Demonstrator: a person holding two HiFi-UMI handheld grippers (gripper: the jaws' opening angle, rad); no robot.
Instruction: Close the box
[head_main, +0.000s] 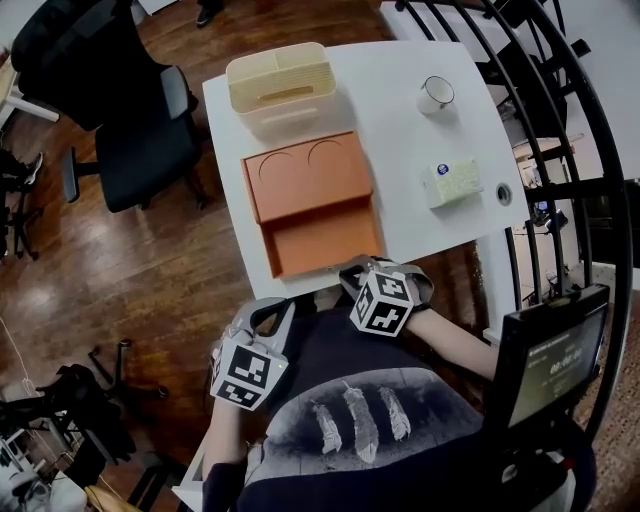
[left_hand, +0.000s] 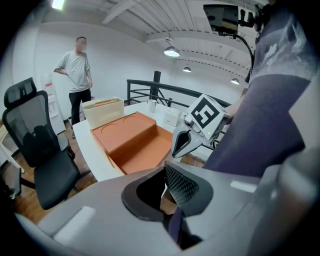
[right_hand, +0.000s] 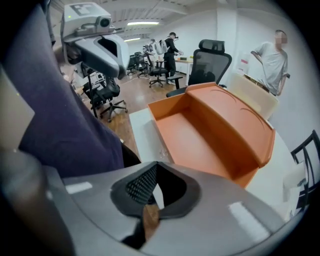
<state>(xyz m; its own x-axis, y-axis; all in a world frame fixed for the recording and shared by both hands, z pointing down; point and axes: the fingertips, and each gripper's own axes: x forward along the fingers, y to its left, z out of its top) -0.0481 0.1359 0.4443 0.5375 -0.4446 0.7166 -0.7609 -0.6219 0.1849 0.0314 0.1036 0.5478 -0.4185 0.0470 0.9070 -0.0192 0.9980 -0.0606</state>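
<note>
Head view: an orange box (head_main: 312, 205) lies open at the centre of a white table (head_main: 410, 150), its lid (head_main: 305, 172) thrown back toward the top of the frame and its tray (head_main: 328, 240) nearer the bottom. A beige basket (head_main: 280, 85) stands just behind the lid, with a cup (head_main: 436, 93) and a small packet (head_main: 452, 182) off to the right. Both tools hang short of the table, close to the holder's body: the left gripper (head_main: 270, 318) at lower left, the right gripper (head_main: 358, 272) just below the tray's near edge. Left gripper view: the left gripper (left_hand: 170, 200) has its jaws drawn together on nothing. The box (left_hand: 132, 140) sits at centre left, well apart from it, and a person stands in the upper left. Right gripper view: the right gripper (right_hand: 150, 197) is likewise closed and empty, and the box (right_hand: 215, 125) fills the centre right with its lid rising as a step beyond the tray. The fold between lid and tray appears to be a hinge, though the wide lens makes that hard to confirm. Closing has not begun. Done well, the step would likely start with both sets of jaws parting and one tool going to each far corner of the lid. The basket crowds that edge, so the tools should come in from the sides. The lid should swing over the fold evenly from both corners so it does not twist or drag the tray. It can then be lowered square and pressed along the near edge.
</note>
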